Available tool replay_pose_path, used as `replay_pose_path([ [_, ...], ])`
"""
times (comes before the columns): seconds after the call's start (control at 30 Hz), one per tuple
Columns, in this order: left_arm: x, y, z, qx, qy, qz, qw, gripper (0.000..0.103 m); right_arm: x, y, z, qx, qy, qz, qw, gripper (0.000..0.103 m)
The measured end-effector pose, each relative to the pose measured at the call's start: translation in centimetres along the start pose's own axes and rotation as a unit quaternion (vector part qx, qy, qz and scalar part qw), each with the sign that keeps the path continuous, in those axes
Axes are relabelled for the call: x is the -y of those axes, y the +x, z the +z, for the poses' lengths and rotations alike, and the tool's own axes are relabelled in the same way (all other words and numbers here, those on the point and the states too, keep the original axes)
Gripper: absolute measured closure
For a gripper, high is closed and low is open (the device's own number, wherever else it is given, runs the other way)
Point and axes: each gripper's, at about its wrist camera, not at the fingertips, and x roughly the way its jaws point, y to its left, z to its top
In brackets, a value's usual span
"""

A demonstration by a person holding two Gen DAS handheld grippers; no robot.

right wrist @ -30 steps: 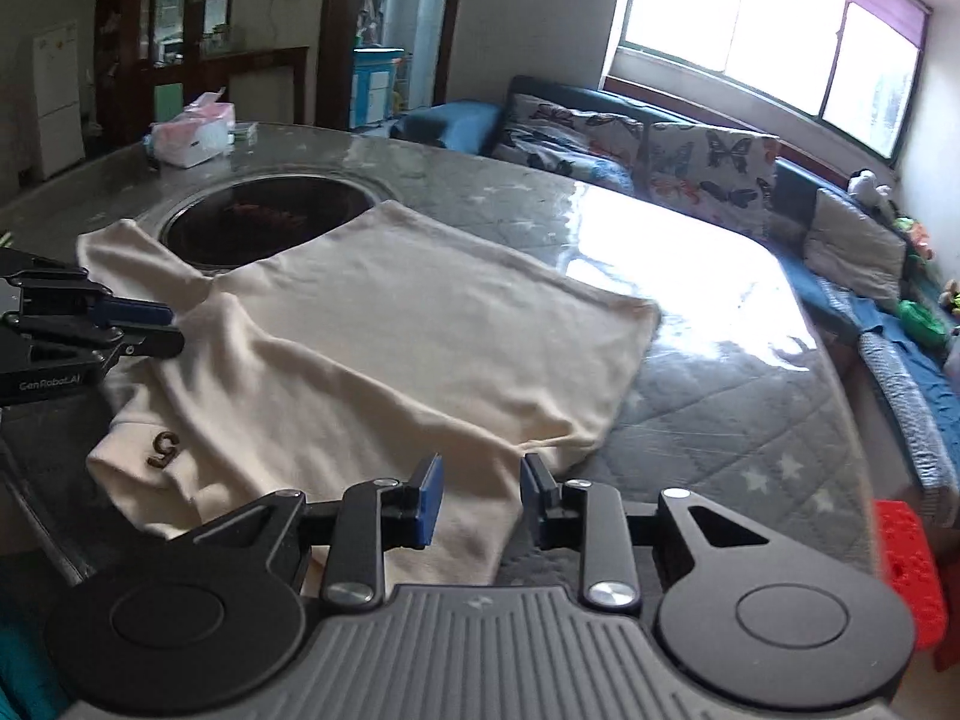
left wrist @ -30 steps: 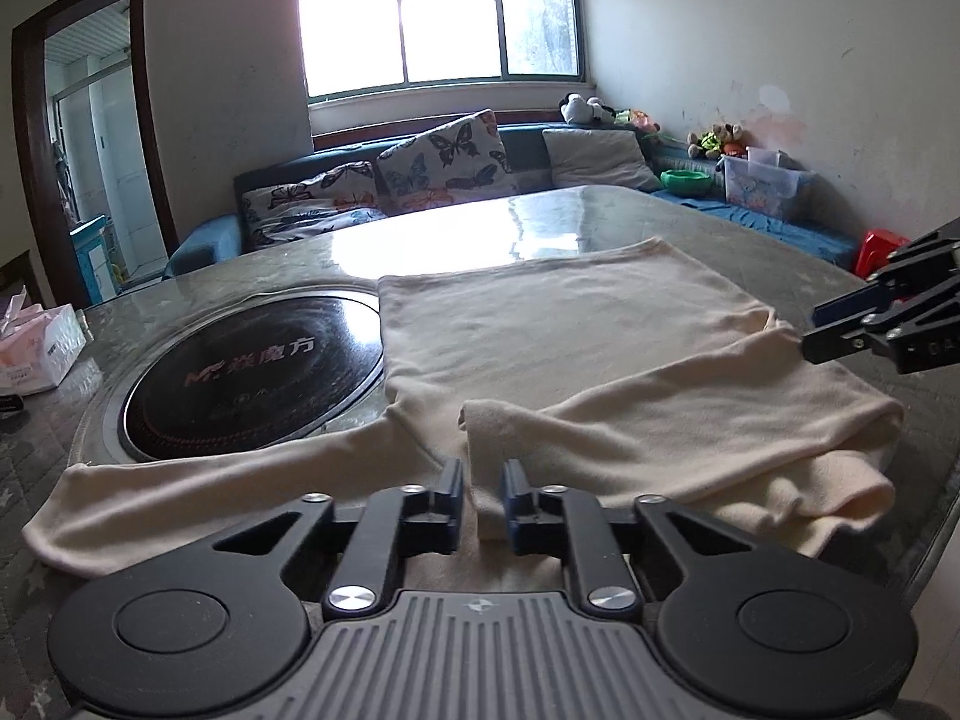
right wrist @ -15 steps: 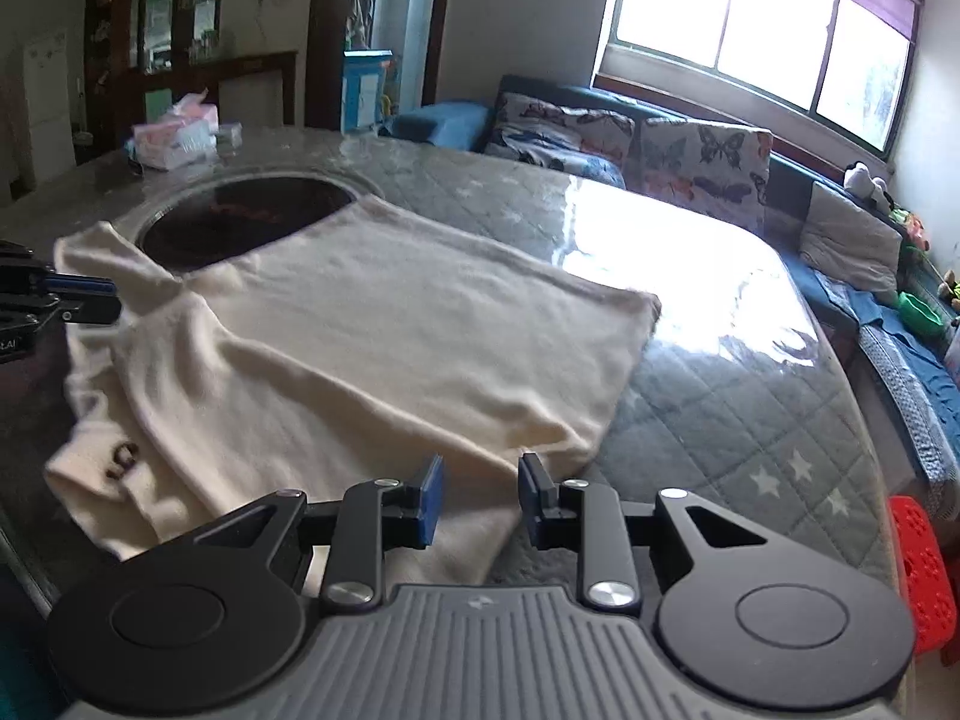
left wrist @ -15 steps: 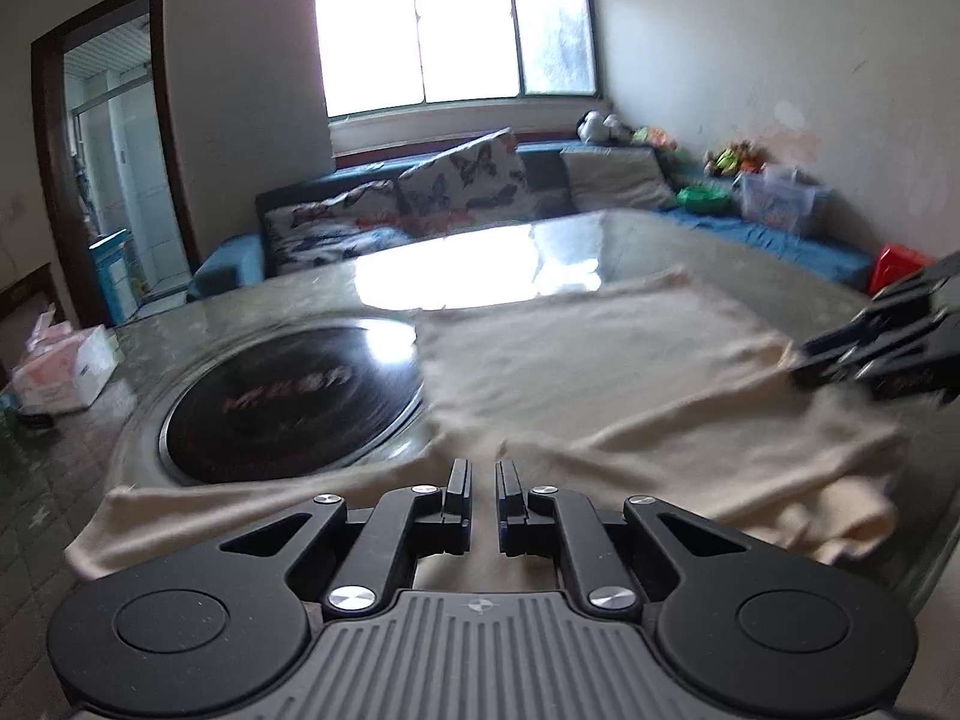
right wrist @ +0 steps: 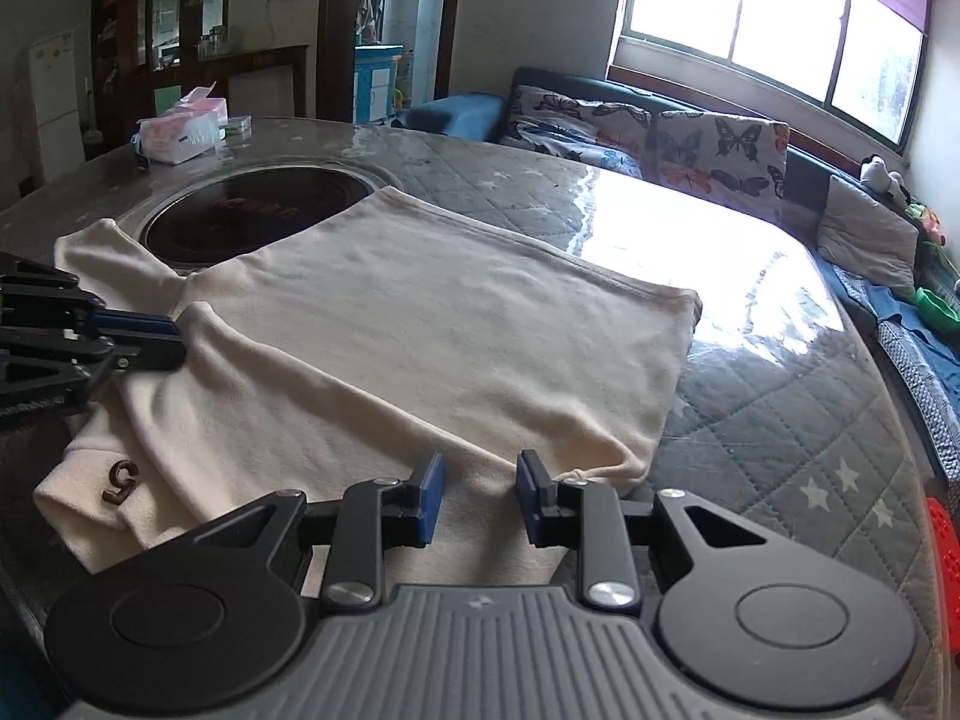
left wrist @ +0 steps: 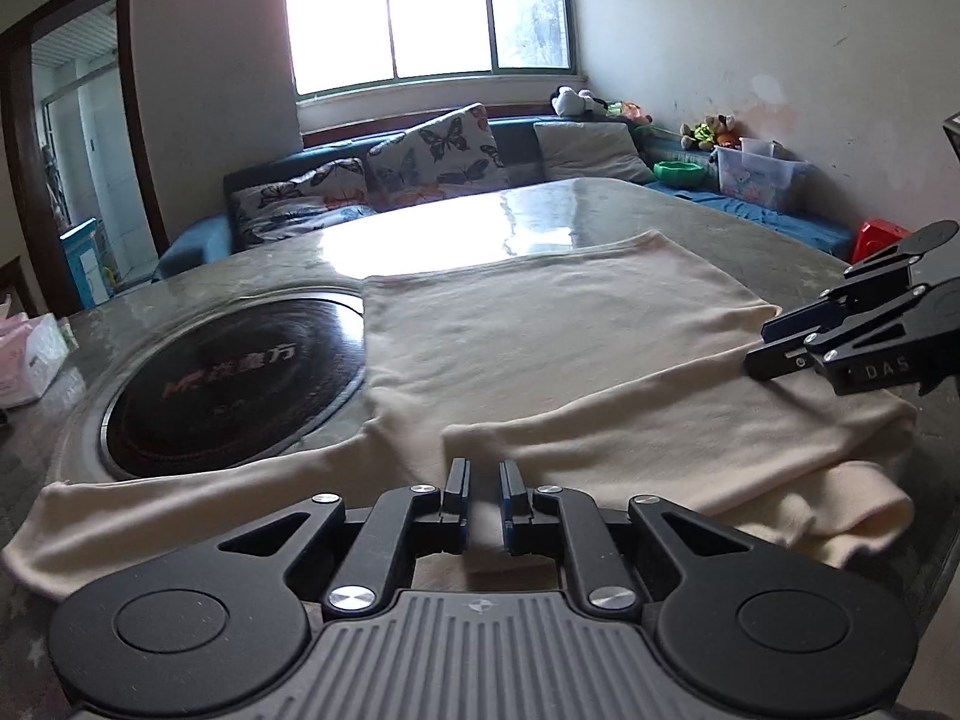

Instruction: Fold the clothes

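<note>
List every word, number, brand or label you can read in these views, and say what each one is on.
"DAS" on the side of the right gripper, cut off after those letters.
"5", a dark figure on the folded edge of the cream shirt.
Logo and Chinese characters on the round black cooktop, too blurred to read with certainty.
Print on the pink tissue pack, too small to read.

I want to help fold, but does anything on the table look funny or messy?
Yes. The cream shirt lies partly over the round black cooktop set in the table, an odd place for cloth. Its near edge is bunched in uneven layers, and one sleeve trails out sideways.
</note>
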Motion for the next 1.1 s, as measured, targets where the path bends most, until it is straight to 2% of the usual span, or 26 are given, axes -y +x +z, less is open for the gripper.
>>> replay_pose_path([
  [0.03, -0.2, -0.2, -0.1, 0.0, -0.002, 0.002, 1.0, 0.084, -0.1, 0.0, 0.1, 0.0, -0.002, -0.001, 1.0, 0.078],
  [0.17, -1.0, -1.1, -0.5, 0.001, -0.013, 0.007, 0.9999, 0.08, -1.1, -0.3, 0.8, 0.008, -0.02, 0.009, 1.0, 0.078],
  [0.23, -1.4, -1.6, -0.5, 0.003, -0.021, 0.013, 0.9997, 0.072, -1.9, -0.6, 1.1, 0.012, -0.029, 0.02, 0.999, 0.077],
  [0.33, -2.3, -2.1, -0.6, 0.004, -0.032, 0.027, 0.9991, 0.069, -3.9, -0.9, 1.5, 0.017, -0.06, 0.046, 0.997, 0.076],
  [0.43, -3.5, -2.6, -0.6, 0.004, -0.045, 0.047, 0.9979, 0.061, -5.8, -0.8, 1.7, 0.016, -0.086, 0.071, 0.994, 0.076],
  [0.6, -6.1, -3.3, -0.9, 0.0, -0.078, 0.085, 0.9933, 0.055, -8.3, 0.3, 1.9, 0.005, -0.119, 0.103, 0.988, 0.076],
  [0.77, -9.5, -4.0, -1.4, -0.005, -0.118, 0.135, 0.9838, 0.054, -9.3, 0.6, 3.1, 0.015, -0.132, 0.117, 0.984, 0.076],
  [0.9, -12.4, -4.4, -2.2, -0.014, -0.155, 0.179, 0.9714, 0.053, -10.1, 1.3, 4.0, 0.016, -0.13, 0.137, 0.982, 0.077],
  [1.1, -15.6, -4.7, -3.3, -0.03, -0.204, 0.223, 0.9528, 0.053, -11.4, 2.6, 4.2, 0.014, -0.129, 0.152, 0.98, 0.077],
])
